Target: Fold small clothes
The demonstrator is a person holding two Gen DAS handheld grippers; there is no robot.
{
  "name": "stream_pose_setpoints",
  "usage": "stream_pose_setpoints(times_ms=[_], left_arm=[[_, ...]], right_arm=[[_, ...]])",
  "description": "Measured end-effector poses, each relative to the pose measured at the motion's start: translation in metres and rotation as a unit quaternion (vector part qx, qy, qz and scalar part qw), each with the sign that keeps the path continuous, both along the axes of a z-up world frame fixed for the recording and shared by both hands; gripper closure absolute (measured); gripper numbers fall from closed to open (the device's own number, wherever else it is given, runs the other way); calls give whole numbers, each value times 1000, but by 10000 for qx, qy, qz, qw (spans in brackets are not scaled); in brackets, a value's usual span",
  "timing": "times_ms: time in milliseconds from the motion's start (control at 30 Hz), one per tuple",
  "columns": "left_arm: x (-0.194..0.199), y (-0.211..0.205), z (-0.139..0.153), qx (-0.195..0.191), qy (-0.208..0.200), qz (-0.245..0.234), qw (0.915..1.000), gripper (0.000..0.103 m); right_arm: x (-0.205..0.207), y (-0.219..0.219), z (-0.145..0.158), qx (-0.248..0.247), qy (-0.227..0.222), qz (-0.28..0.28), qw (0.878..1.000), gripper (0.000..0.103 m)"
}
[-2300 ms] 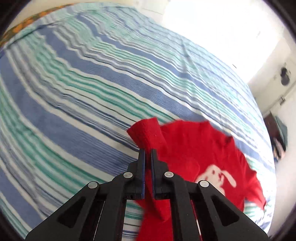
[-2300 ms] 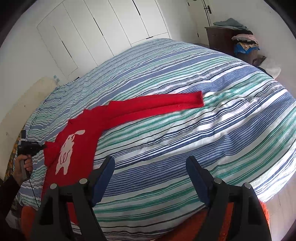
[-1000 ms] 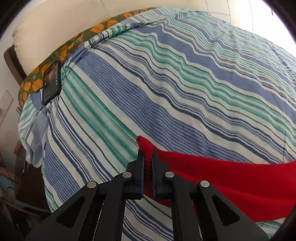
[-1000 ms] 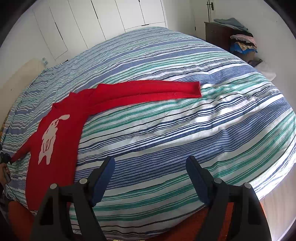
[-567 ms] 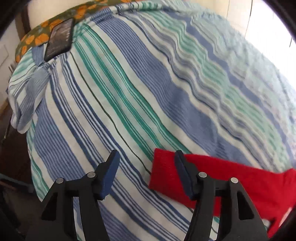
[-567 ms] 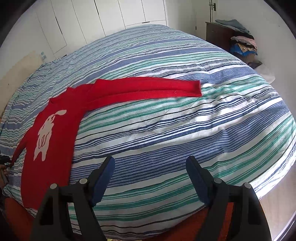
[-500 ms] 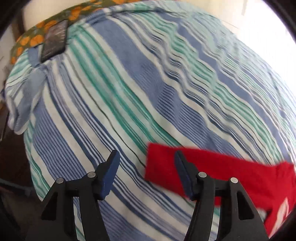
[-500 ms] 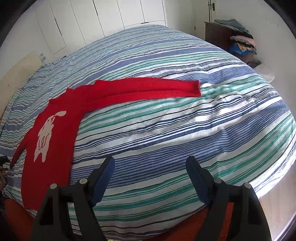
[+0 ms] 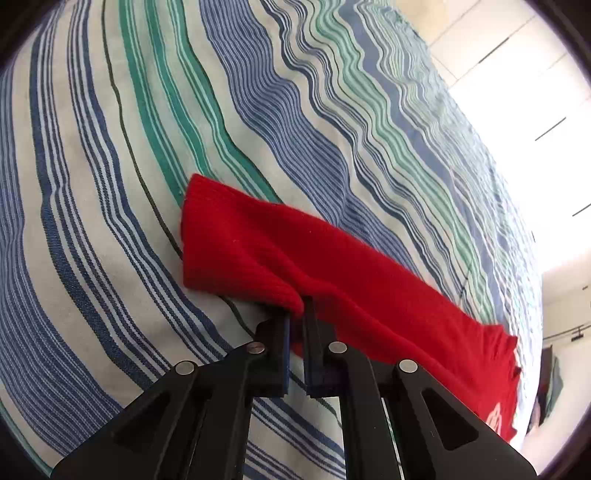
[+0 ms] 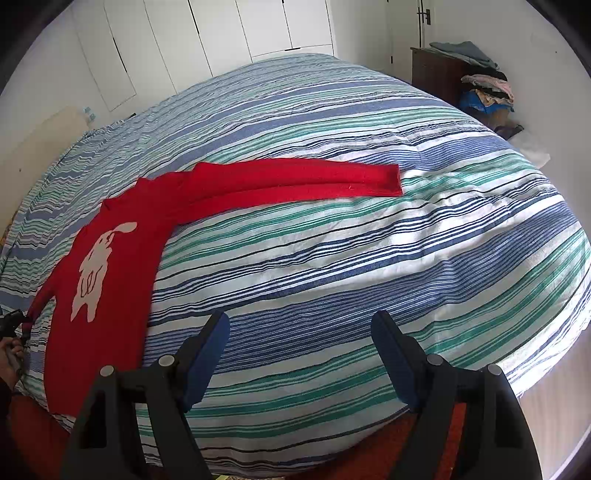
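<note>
A small red sweater [image 10: 110, 251] with a white rabbit print lies flat on the striped bed cover [image 10: 332, 258]. Its right sleeve [image 10: 295, 177] stretches out toward the bed's middle. In the left wrist view its left sleeve [image 9: 277, 251] lies across the stripes, and my left gripper [image 9: 297, 314] is shut on the sleeve's near edge, a little back from the cuff. The left gripper also shows at the far left edge of the right wrist view [image 10: 14, 321]. My right gripper [image 10: 299, 332] is open and empty, above the bed's near edge, well away from the sweater.
A dark dresser [image 10: 443, 74] with piled clothes stands at the back right. White wardrobe doors [image 10: 221, 33] line the far wall. The bed's edge drops off on the right to a wooden floor [image 10: 554, 424].
My left gripper let go of the sleeve's cuff, opened, then shut again on the sleeve's near edge. The sleeve now lies stretched out on the bed. The right gripper has stayed open and nearly still.
</note>
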State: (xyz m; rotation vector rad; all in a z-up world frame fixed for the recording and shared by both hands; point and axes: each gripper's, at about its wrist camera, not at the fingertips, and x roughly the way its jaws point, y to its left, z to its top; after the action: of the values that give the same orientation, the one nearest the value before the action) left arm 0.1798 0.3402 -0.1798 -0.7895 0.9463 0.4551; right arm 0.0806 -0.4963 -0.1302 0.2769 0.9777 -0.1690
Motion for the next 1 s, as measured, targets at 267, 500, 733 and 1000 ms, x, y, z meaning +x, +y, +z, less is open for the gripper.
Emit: stream_pose_setpoints(times_ms=[267, 500, 733, 1000], left_arm=[[-1, -18, 5, 1225, 1075, -468, 9855, 96], [-3, -26, 10, 1385, 1319, -430, 9806, 40], [-57, -82, 52, 1683, 1056, -914, 9758, 22], [-109, -286, 85, 1731, -44, -3766, 9100, 22]], right_arm=[[0, 1, 0, -23, -6, 2, 10000, 25], [1, 1, -1, -48, 29, 40, 10000, 25], [6, -6, -8, 5, 263, -95, 9996, 23], [12, 92, 12, 179, 128, 1555, 9876, 24]])
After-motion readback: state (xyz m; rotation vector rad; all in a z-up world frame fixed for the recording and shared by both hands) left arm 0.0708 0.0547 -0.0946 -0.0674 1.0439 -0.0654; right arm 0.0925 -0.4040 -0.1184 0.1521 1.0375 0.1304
